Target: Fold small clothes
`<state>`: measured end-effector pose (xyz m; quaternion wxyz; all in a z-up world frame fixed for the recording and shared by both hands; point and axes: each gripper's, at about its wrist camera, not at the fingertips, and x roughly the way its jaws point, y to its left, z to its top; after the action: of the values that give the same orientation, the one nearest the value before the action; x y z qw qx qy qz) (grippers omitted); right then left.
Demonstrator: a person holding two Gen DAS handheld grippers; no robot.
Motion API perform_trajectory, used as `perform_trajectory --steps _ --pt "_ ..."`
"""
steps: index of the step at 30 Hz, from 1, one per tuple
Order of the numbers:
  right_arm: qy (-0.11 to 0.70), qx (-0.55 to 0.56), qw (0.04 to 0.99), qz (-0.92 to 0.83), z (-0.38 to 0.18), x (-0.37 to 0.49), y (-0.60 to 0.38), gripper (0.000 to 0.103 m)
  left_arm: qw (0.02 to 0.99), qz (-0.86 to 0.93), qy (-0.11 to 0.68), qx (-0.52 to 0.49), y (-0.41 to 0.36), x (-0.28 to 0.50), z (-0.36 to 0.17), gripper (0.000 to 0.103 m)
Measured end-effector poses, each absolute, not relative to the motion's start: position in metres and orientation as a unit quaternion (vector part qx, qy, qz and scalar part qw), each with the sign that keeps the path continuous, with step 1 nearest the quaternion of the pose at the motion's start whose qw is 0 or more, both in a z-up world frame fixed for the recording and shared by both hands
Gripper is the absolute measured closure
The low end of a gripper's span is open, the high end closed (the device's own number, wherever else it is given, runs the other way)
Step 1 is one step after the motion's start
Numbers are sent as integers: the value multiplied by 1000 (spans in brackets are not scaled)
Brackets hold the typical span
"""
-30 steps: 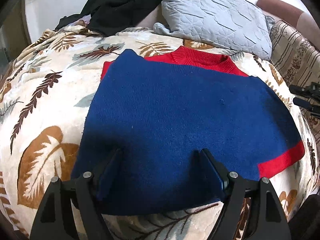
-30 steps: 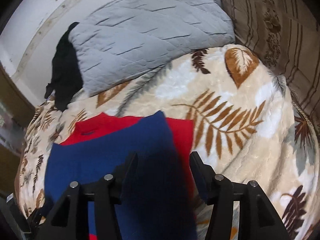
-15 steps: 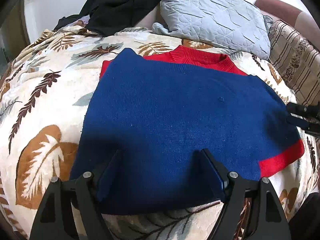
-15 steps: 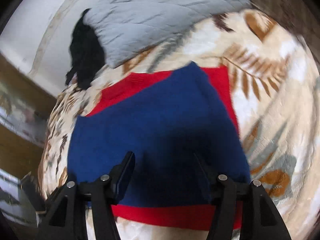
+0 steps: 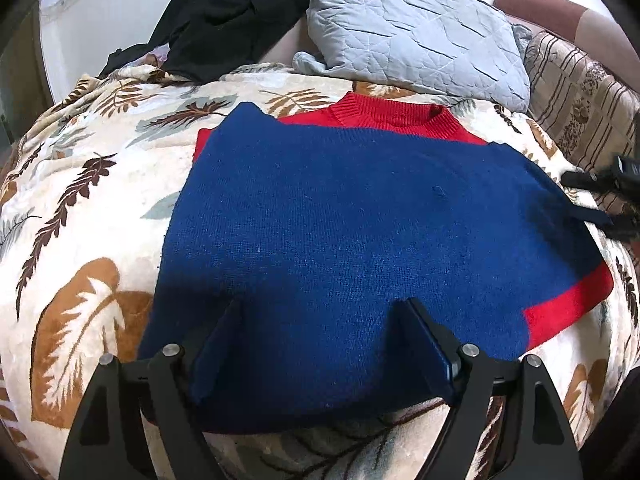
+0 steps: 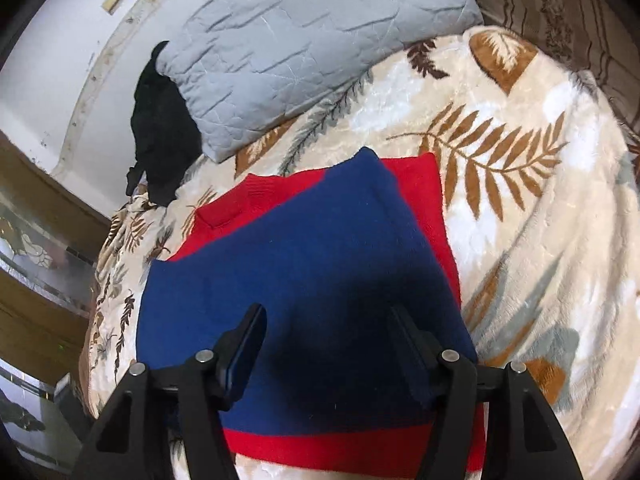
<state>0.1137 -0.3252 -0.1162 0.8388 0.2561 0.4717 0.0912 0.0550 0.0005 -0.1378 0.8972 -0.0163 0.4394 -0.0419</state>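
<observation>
Hovering over sweater (image 5: pixel 360 232) lying flat on bed blanket (image 5: pixel 80 208), below grey pillow (image 5: pixel 408 28): left gripper (image 5: pixel 324 344) and right gripper (image 6: pixel 328 344), jaws released, empty. You pinch matching hem corners, fold evenly toward collar.

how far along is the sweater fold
Done: the sweater lies flat on the blanket with its sides apparently folded in, making a blue rectangle with the red collar and hem showing. In hand: nothing; the left gripper and right gripper both hang open over the near edge. Left: probably grasping that edge and folding it up toward the collar.
</observation>
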Motion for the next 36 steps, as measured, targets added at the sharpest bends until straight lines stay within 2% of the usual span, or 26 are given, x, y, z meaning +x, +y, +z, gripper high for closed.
perform_trajectory --steps 5,8,10,12,13,14,19,26,30,36 --pt "474 255 829 152 -116 158 -310 36 899 -42 436 -14 0 55 -139 19" --pt "489 259 828 91 -139 188 -335 36 899 -47 435 -10 -1 55 -140 18" --pt "470 359 803 73 -156 189 -371 40 900 -50 434 -9 0 55 -140 18" --pt "447 379 808 59 -148 176 -385 39 900 -49 433 -10 0 57 -140 18" --pt "449 340 826 38 -139 170 -381 35 900 -47 433 -9 -1 57 -140 17" --pt "447 313 837 34 -131 159 -378 36 900 -46 433 -9 -2 57 -140 17" --pt "426 344 832 89 -120 85 -366 36 900 -50 433 -31 4 53 -135 17" --pt "441 408 786 146 -151 -21 -322 33 909 -24 409 -74 12 45 -108 17" --pt "451 460 756 116 -182 -23 -322 33 908 -24 412 -68 7 37 -103 17" --pt "411 505 757 64 -184 -2 -342 33 909 -16 413 -57 6 29 -99 17"
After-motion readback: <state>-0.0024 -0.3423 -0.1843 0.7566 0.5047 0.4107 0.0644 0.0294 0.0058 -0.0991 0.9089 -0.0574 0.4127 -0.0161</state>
